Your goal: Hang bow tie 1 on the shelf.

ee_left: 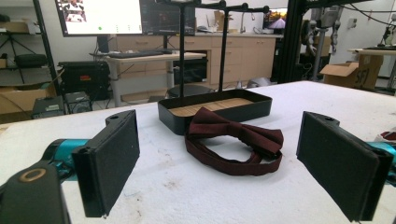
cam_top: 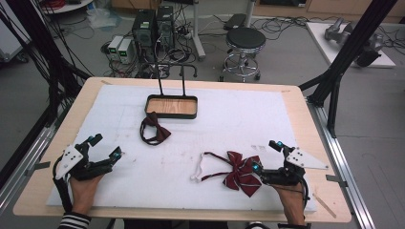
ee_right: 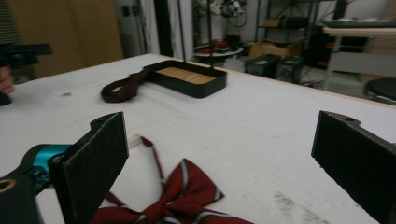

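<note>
Two bow ties on a white-covered table [cam_top: 286, 114], a gripper at each near corner.

Left gripper [cam_top: 106, 147] at about 8 o'clock on the table, held in a hand [cam_top: 86, 187] with a striped sleeve [cam_top: 74, 222] at the wrist. Jaws spread wide, nothing between them. Aimed toward 1 o'clock; in the left gripper view, the dark maroon bow tie [ee_left: 233, 142] straight ahead between the two black pads [ee_left: 112, 163], well apart from them.

Dark maroon bow tie [cam_top: 154, 130] lying flat at roughly 11 o'clock from the table's middle, its strap looped beneath the knot, just in front of the black tray [cam_top: 171, 106] and touching or nearly touching the tray's near left corner. Tray with a wooden floor and two thin black posts [cam_top: 160, 76] rising from its far edge.

Right gripper [cam_top: 268, 155] at about 4 o'clock, held in the other hand [cam_top: 290, 200], jaws likewise wide and empty. Red striped bow tie [cam_top: 242, 172] just beside its lower jaw, at 9 o'clock from it, possibly in contact with the teal fingertip; hard to tell. White and red strap [cam_top: 203, 167] trailing toward 9 o'clock in an open loop. In the right gripper view, red striped bow tie [ee_right: 187, 196] low in the gap, nearer the left pad [ee_right: 95, 163].
</note>
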`<state>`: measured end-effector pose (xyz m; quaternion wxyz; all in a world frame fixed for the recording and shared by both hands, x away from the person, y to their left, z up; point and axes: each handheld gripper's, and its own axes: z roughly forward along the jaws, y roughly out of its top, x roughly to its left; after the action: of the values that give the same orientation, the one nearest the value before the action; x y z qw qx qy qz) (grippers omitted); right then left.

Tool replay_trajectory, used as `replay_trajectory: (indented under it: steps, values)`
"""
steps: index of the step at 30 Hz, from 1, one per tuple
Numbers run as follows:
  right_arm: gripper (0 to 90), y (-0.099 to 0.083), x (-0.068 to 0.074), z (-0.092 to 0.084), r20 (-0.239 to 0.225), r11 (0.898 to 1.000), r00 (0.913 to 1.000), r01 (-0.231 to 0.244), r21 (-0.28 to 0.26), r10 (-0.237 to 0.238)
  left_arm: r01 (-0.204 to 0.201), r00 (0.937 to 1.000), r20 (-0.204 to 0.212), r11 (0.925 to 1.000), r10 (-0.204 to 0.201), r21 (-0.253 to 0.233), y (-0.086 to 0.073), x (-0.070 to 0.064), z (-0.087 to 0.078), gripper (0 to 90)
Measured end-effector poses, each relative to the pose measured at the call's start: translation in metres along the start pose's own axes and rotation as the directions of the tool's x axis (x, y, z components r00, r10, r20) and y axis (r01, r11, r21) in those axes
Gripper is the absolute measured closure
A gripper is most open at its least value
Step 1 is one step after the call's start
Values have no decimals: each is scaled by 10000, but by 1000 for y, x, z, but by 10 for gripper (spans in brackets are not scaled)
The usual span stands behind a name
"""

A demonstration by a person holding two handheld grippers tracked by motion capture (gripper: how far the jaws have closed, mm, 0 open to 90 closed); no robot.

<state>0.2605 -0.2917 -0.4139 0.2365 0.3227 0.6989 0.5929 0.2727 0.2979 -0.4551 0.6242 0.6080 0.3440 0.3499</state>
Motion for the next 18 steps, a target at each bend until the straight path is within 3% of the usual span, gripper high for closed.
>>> replay_trajectory:
  steps: [3,5,6,8,9,10,11,15,17,18]
  values:
    - [30,2,2,5,-212,9994,9997,112,342,-105,6,10000,-9,10000,-6,-4,0,0,0,135]
    - [30,4,4,14,-711,9920,9967,478,1167,-397,-7,10000,-5,10000,7,-1,0,0,0,135]
    - [30,4,4,14,-711,9920,9967,478,1167,-397,-6,10000,-9,10000,6,-3,0,0,0,135]
    - [30,8,8,23,-1299,9764,9890,954,1939,-708,-10,10000,-7,10000,10,-4,0,0,0,135]
    - [30,8,8,23,-1299,9764,9890,954,1939,-708,-9,10000,-9,10000,9,-8,0,0,0,135]
    - [30,10,9,28,-1667,9619,9826,1218,2449,-820,-12,10000,-7,10000,12,-5,0,0,0,135]
    - [30,10,9,28,-1667,9619,9826,1218,2449,-820,-10,10000,-7,10000,10,-9,0,0,0,135]
    - [30,13,10,37,-2194,9371,9705,1662,3071,-1002,-25,10000,-18,10000,25,-13,0,0,0,135]
    - [30,14,10,39,-2283,9330,9682,1726,3158,-1019,-26,10000,-20,10000,26,-15,0,0,0,135]
    - [30,16,10,40,-2390,9246,9654,1829,3341,-1046,-21,10000,-18,10000,21,-18,0,0,0,135]
